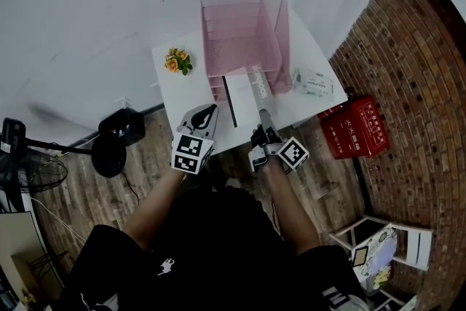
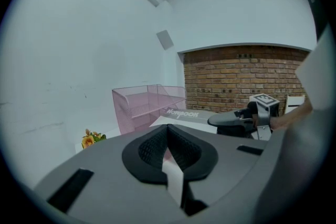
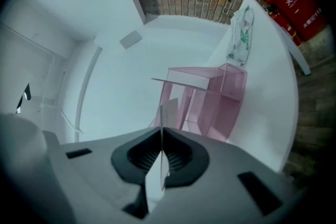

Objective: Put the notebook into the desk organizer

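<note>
A pink mesh desk organizer (image 1: 244, 33) stands at the back of the white table (image 1: 309, 47), its open side facing me. My right gripper (image 1: 263, 116) is shut on a thin grey notebook (image 1: 256, 87) held on edge, its far end at the organizer's front. In the right gripper view the notebook's edge (image 3: 161, 123) rises from between the jaws (image 3: 161, 136), with the organizer (image 3: 210, 102) beyond. My left gripper (image 1: 209, 111) hovers just left of it over the table's front, jaws together (image 2: 167, 128) on nothing. It sees the notebook (image 2: 184, 113) and organizer (image 2: 142, 105).
A small bunch of flowers (image 1: 177, 60) sits left of the organizer and a white packet (image 1: 313, 81) to its right. A thin dark strip (image 1: 229, 102) lies on the table between the grippers. A red box (image 1: 357, 126) stands on the floor at right, a fan (image 1: 109, 149) at left.
</note>
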